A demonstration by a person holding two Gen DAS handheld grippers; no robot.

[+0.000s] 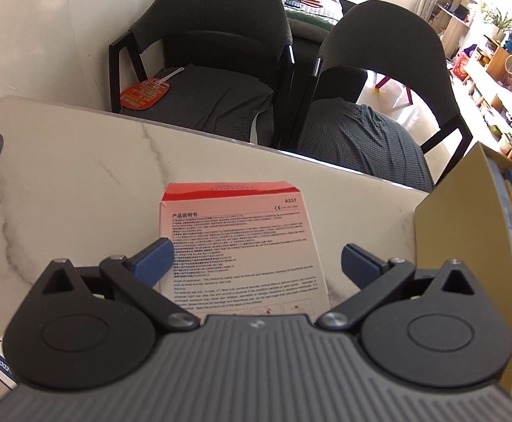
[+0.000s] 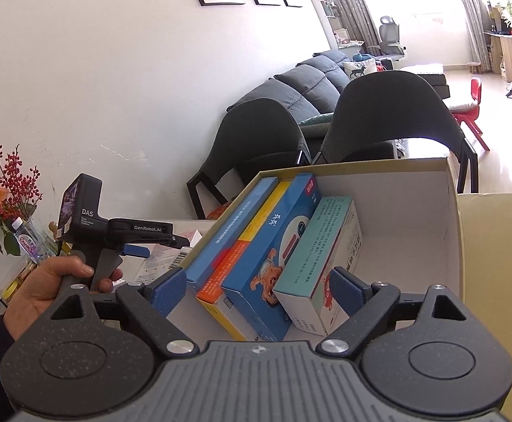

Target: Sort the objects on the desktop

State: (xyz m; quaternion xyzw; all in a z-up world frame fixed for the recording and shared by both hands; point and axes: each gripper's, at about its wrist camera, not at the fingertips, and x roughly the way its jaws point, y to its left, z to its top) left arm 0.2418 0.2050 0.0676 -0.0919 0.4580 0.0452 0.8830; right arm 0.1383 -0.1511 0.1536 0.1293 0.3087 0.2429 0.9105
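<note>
Both tongs stood with their jaws apart and gripped nothing. Left gripper [image 1: 254,258] hung over a flat red-and-white carton [image 1: 236,242] lying printed side up on the marble table [image 1: 80,183], its long axis running away from the camera, the red flap end toward the chairs; the blue pads stood at either side of its near end, and whether they touched it I could not tell. "A157" and a CE mark could be read near its top right corner. Just right of it rose the wall of a tan cardboard box [image 1: 467,232]. Right gripper [image 2: 261,290] was held over that box [image 2: 453,211], where four medicine cartons leaned in a row: light blue [image 2: 234,225], yellow-orange [image 2: 252,242], blue with a cartoon bear [image 2: 273,256], and teal-white [image 2: 322,256]. A hand [image 2: 44,288] held the left tool, marked "DAS" and "GenRobot.AI". Two dark chairs [image 1: 217,45] stood beyond the table.
</note>
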